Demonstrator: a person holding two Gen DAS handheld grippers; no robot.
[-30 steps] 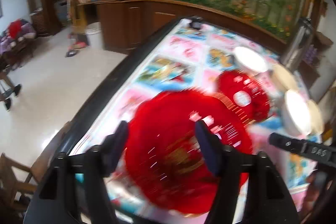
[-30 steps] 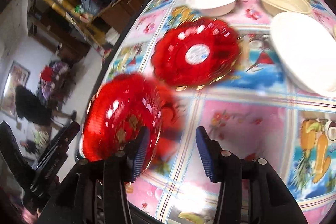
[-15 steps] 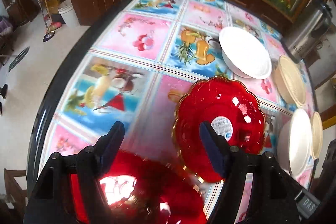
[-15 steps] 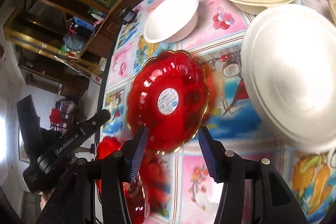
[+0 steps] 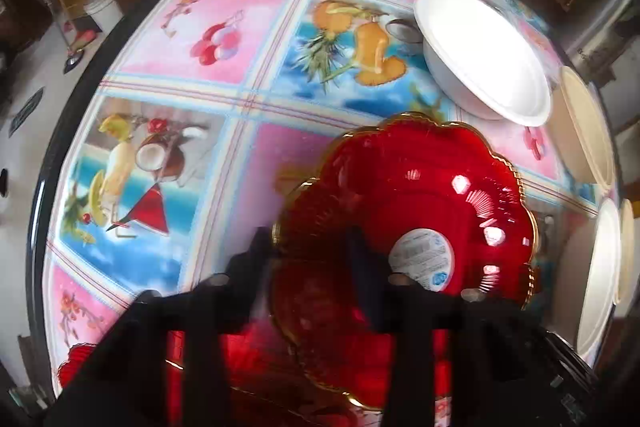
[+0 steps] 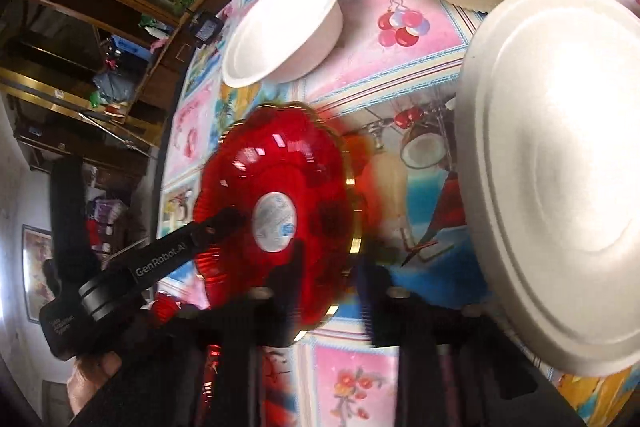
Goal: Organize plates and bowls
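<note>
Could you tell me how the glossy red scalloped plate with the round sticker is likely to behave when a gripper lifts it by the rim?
The red scalloped plate looks like thin, rigid plastic, so probably light. Its glossy highlights suggest a slippery rim, so the left gripper may slip. Held at one edge, it would likely tilt.

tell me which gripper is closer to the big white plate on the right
Right. The right gripper is just beside the big white plate. The left gripper is at the far side of the red plate, away from it.
</note>
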